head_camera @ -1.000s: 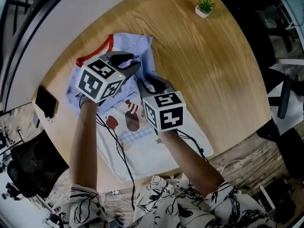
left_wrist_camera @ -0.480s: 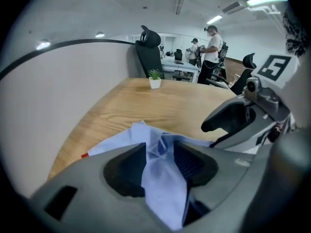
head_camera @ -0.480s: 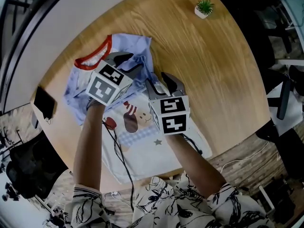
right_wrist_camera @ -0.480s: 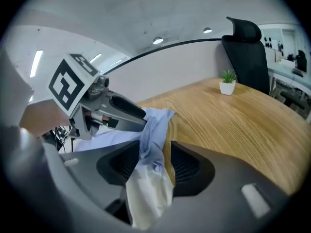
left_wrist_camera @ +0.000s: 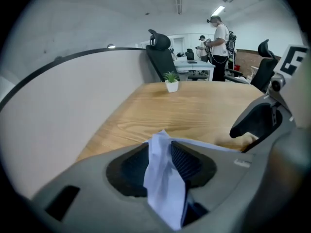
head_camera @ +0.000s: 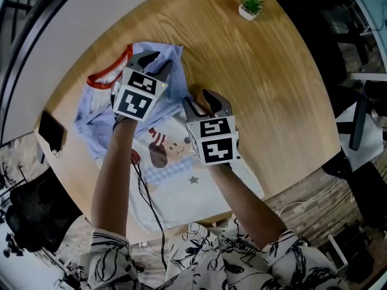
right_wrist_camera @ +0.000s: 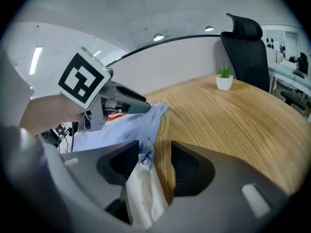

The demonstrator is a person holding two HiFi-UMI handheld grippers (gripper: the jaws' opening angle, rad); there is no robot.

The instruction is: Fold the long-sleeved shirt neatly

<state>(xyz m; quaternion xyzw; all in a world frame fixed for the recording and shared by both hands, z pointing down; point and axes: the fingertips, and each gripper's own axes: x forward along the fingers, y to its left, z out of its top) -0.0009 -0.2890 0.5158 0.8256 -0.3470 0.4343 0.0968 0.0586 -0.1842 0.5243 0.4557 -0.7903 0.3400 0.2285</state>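
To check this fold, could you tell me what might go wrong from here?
The jaws of the right hand-held gripper have just been opening, the shirt loose between them: that side may drop and skew the fold. The left hand-held gripper, jaws just closing, pinches only a bunched blue edge, which could slip or crease.

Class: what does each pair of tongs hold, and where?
Left tongs, just closing, pinch a blue fold of the shirt. Right tongs, just opened, hold nothing; fabric lies loose between them.
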